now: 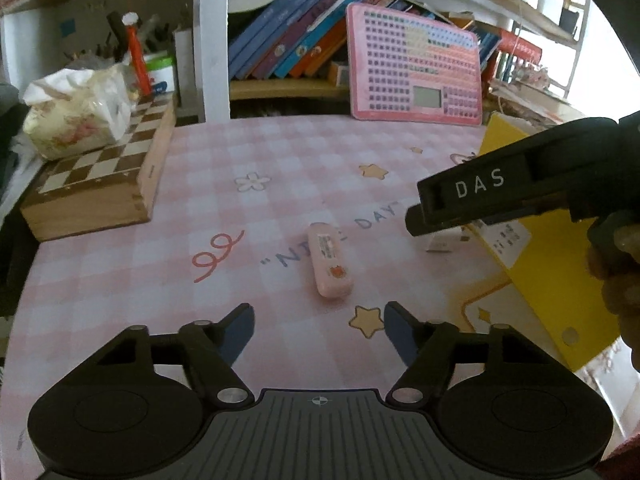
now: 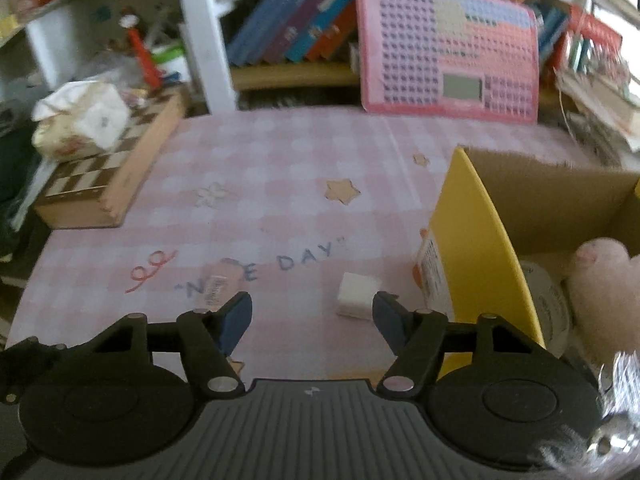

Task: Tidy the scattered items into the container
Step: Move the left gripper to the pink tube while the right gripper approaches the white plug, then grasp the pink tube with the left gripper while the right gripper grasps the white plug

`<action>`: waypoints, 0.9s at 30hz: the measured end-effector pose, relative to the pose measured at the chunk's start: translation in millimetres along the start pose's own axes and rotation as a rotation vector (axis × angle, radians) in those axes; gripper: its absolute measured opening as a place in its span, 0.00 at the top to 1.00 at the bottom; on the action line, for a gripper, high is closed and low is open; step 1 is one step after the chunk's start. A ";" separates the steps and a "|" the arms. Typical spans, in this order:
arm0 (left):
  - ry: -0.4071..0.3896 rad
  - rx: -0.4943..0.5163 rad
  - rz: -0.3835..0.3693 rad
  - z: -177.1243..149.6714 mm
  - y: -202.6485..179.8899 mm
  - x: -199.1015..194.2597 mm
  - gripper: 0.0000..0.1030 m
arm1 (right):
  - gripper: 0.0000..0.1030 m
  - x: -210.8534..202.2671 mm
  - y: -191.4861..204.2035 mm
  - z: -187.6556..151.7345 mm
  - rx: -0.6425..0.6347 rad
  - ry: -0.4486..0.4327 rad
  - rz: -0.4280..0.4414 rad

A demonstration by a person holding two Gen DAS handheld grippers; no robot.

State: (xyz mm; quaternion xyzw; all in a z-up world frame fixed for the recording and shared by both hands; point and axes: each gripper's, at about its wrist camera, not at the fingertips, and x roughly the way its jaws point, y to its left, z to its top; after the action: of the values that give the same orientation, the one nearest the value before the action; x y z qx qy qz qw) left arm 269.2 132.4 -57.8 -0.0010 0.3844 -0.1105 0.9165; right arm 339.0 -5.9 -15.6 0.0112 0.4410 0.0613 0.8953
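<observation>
Two grippers gape empty: left gripper (image 1: 319,320) behind a smooth rounded pink case (image 1: 329,266), right gripper (image 2: 312,316) beside a white cube (image 2: 357,295).

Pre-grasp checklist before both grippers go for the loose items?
1. Left gripper empty, jaws apart: ok.
2. Right gripper empty, jaws apart: ok.
3. Pink case lies free ahead of left gripper: ok.
4. White block ahead of right gripper, slightly right of centre: ok.
5. Yellow box open, room inside: ok.
6. Pads lined up on block: cannot tell, picture blurred.
</observation>
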 end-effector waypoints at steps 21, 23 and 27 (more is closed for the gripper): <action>-0.011 0.096 0.043 20.1 -2.3 48.6 0.77 | 0.45 40.5 -6.7 5.0 0.018 0.048 -0.051; -0.006 0.087 0.056 19.9 2.3 47.0 0.78 | 0.45 42.2 -5.4 4.3 0.022 0.039 -0.070; 0.015 0.071 0.068 17.0 12.6 40.7 0.78 | 0.47 49.3 -5.3 2.1 0.001 0.088 -0.023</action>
State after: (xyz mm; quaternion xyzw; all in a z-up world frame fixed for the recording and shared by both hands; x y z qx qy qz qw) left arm 311.4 135.0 -75.6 0.0454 0.3868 -0.0927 0.9164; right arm 370.9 -5.1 -53.5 0.0040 0.4802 0.0511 0.8757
